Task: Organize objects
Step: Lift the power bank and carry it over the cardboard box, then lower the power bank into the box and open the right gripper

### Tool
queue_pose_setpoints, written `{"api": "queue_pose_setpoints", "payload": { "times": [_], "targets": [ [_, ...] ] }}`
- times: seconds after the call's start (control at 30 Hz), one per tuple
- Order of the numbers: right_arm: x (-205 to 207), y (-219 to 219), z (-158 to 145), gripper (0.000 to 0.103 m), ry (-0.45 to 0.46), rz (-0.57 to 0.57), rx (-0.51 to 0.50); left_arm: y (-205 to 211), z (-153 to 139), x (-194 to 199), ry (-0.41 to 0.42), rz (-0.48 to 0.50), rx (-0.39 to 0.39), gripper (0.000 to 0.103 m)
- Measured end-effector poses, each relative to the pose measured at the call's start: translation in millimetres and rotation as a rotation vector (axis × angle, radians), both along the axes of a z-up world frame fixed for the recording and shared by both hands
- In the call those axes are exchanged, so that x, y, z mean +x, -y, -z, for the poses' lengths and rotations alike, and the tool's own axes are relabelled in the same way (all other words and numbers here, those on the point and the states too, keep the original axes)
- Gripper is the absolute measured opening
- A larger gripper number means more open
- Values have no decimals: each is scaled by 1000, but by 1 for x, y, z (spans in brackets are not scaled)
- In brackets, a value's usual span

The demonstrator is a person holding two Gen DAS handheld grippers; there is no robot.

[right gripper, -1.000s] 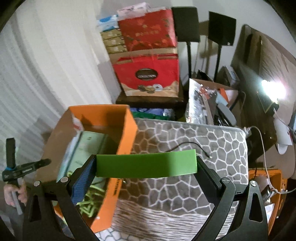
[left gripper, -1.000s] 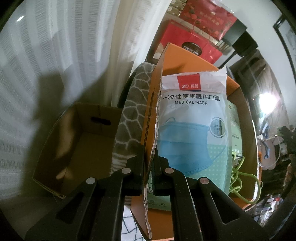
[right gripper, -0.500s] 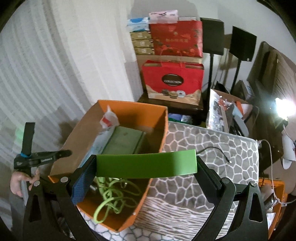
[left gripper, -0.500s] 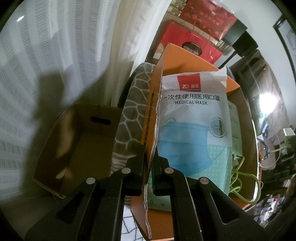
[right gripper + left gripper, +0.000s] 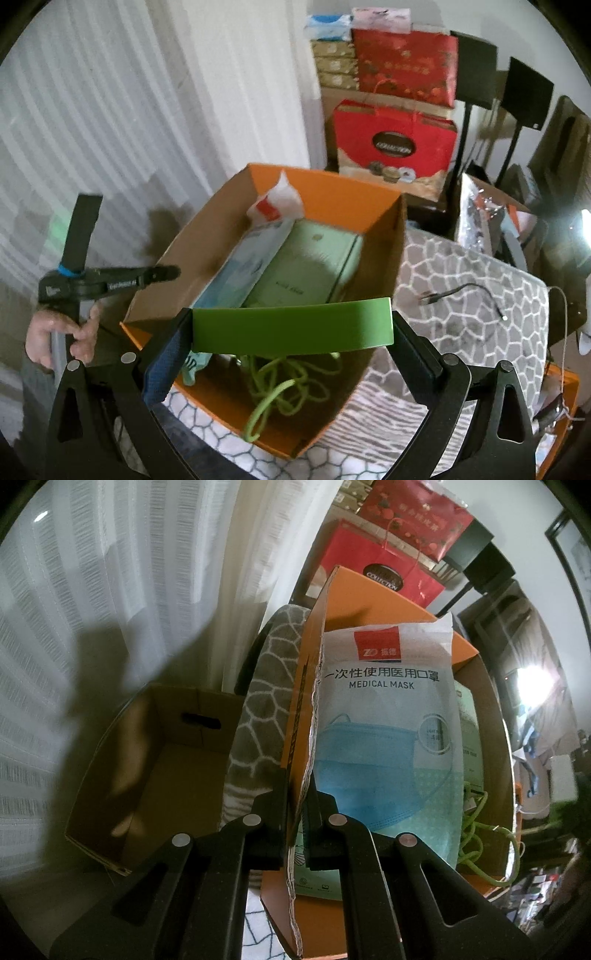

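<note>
An orange cardboard box point(image 5: 347, 199) stands on a grey patterned cushion point(image 5: 480, 314). Inside lie a medical mask pack point(image 5: 384, 720), a pale green box point(image 5: 310, 266) and a coiled green cable point(image 5: 280, 384). My left gripper point(image 5: 298, 794) is shut on the box's left wall point(image 5: 310, 657); it also shows from the side in the right wrist view point(image 5: 170, 273), held by a hand point(image 5: 48, 332). My right gripper point(image 5: 291, 330) is shut on a flat green object point(image 5: 291, 321), both pads pressing its ends. It hangs over the box's near half.
An open brown carton point(image 5: 155, 768) sits left of the cushion by white curtains. Red gift bags point(image 5: 395, 144) and stacked boxes stand behind the orange box. A black cable point(image 5: 461, 291) lies on the cushion at the right, with clutter and a bright lamp beyond.
My right gripper has carried the flat green object leftwards, from above the cushion to above the orange box. The left gripper has kept its hold on the box wall.
</note>
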State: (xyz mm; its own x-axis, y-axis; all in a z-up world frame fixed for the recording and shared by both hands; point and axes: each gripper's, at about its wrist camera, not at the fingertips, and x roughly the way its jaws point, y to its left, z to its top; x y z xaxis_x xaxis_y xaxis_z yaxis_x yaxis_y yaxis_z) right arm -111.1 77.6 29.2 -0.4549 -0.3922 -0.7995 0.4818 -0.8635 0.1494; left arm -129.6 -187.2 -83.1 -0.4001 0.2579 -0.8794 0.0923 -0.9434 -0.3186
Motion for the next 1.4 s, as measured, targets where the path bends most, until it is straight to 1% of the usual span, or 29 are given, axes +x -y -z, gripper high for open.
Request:
{"api": "queue_pose_setpoints", "payload": {
  "times": [0.27, 0.5, 0.7, 0.97, 1.2, 1.27, 1.4],
  "targets": [
    [3, 19, 33, 100, 58, -30, 38, 2, 0, 1, 0, -1, 5, 6],
    [2, 25, 62, 100, 129, -43, 66, 1, -1, 1, -1, 0, 5, 6],
    [2, 29, 80, 100, 158, -50, 95, 2, 0, 1, -1, 0, 6, 6],
    [1, 31, 82, 101, 154, -44, 133, 2, 0, 1, 0, -2, 8, 6],
    [4, 31, 80, 101, 150, -44, 145, 3, 1, 0, 1, -3, 11, 6],
    [8, 32, 77, 102, 131, -46, 155, 3, 1, 0, 1, -2, 11, 6],
    [12, 31, 62, 102, 54, -29, 161, 3, 1, 0, 1, -2, 11, 6]
  ]
}}
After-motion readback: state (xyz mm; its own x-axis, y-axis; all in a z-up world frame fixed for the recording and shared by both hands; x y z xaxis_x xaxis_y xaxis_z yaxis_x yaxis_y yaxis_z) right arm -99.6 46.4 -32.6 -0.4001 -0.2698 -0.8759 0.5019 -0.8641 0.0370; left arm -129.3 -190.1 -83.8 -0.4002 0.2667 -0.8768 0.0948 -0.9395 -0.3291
